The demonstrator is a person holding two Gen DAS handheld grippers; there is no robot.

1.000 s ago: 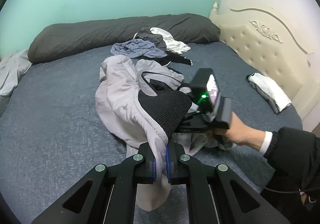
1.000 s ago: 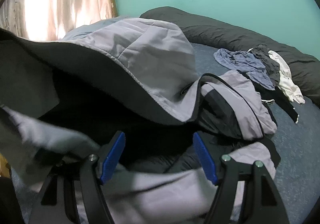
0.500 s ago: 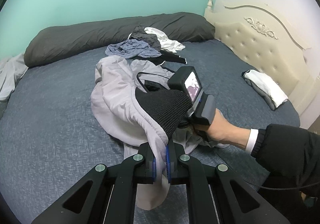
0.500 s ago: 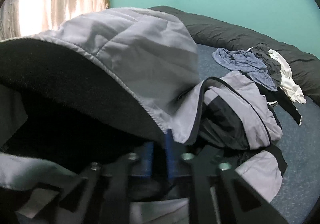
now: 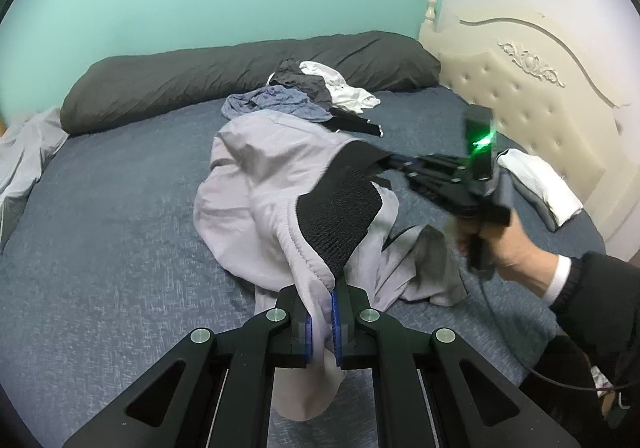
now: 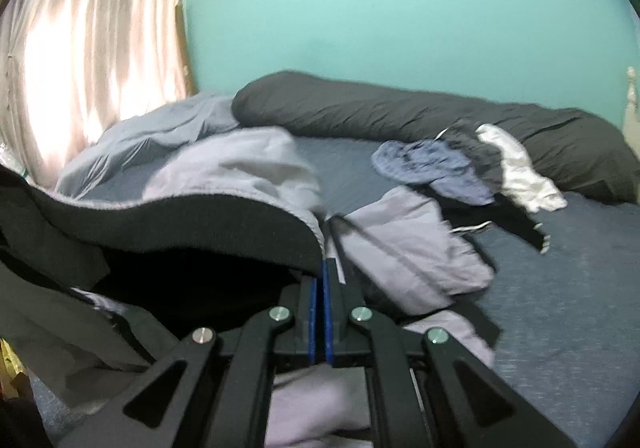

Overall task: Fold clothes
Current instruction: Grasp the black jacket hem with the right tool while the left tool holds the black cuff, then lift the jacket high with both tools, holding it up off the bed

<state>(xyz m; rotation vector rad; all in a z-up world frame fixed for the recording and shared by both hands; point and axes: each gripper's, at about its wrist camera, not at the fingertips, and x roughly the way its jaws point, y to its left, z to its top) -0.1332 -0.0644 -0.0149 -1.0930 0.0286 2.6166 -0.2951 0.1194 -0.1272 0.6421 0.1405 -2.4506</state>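
A light grey jacket [image 5: 256, 184] with a black ribbed hem band [image 5: 340, 208] lies crumpled across the blue bed [image 5: 100, 208]. My left gripper [image 5: 320, 318] is shut on the jacket's grey edge beside the band. My right gripper [image 5: 394, 162], held by a hand [image 5: 496, 248], is shut on the other end of the black band and stretches it to the right. In the right wrist view my right gripper [image 6: 320, 280] pinches the black band [image 6: 192, 224], and the grey jacket [image 6: 408, 248] hangs slack below and beyond it.
A pile of blue, black and white clothes [image 5: 308, 96] lies behind the jacket, before a long dark pillow [image 5: 240, 72]. A folded white and grey garment [image 5: 540, 188] rests by the cream headboard [image 5: 532, 88]. A pale cloth [image 5: 24, 152] hangs at the bed's left edge. Curtains [image 6: 88, 48] at left.
My right gripper went from open to shut on the black band, then pulled away to the right and up, stretching the band. My left gripper kept its hold.
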